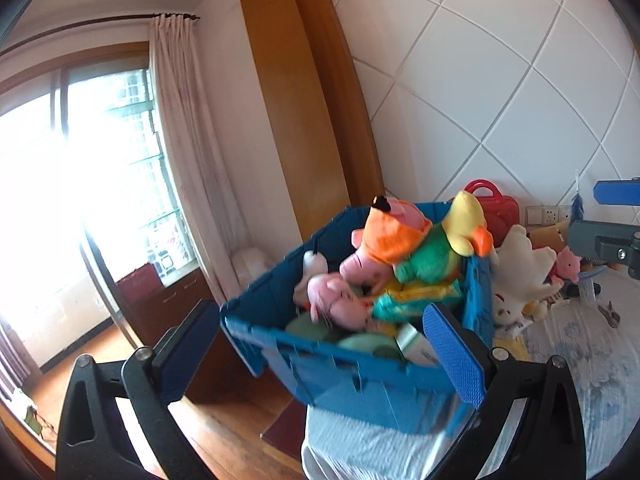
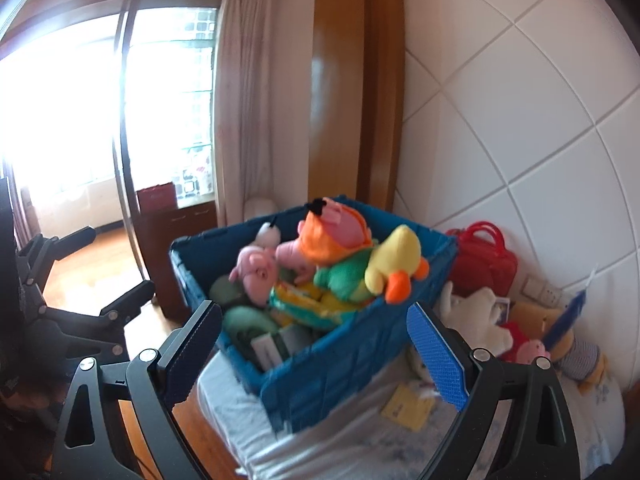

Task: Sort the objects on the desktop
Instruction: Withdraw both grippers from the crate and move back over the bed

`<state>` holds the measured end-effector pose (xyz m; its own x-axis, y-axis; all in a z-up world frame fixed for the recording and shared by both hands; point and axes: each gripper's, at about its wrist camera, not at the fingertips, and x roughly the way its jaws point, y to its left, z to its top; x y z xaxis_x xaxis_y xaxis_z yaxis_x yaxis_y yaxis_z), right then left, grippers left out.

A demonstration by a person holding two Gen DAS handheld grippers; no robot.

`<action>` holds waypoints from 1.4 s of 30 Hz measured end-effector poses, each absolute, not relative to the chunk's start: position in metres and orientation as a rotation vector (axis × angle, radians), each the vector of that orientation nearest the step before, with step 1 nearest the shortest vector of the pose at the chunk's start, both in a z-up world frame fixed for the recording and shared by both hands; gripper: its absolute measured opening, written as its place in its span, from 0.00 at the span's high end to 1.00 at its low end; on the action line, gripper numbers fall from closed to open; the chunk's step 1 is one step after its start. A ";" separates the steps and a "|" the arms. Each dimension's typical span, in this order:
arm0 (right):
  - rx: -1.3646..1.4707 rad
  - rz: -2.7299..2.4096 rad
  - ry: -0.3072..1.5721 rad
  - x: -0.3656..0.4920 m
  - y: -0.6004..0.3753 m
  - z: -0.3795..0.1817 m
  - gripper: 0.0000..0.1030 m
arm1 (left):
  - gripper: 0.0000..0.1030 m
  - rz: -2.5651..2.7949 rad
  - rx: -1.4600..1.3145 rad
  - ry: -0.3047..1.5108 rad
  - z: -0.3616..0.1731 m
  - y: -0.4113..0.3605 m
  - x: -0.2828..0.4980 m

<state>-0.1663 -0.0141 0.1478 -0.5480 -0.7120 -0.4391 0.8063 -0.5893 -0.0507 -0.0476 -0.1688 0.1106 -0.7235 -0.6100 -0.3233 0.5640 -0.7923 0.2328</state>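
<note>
Both tongs, left [image 1: 326,344] and right [image 2: 316,354], gape wide and empty, blue crate [image 1: 360,384] of plush toys [image 2: 320,264] just ahead

Both wrist views toward blue crate [image 1: 360,384]

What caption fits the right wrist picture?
Open gripper facing a blue crate piled with plush toys.

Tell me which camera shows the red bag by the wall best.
The right wrist view. There the red bag shows its handle and most of its body beside the blue crate. In the left wrist view the bag is farther off, smaller, and partly hidden behind the yellow plush duck.
</note>
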 end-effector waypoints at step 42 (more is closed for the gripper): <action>0.785 -2.710 0.123 -0.182 0.247 0.072 0.07 | 0.00 -2.900 0.659 -0.301 0.052 0.069 -0.163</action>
<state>-0.1817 0.2467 0.0720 -0.7991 -0.2761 -0.5340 0.3234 -0.9462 0.0052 -0.1627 0.0685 0.0517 -0.8917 -0.1916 -0.4100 0.1032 -0.9682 0.2280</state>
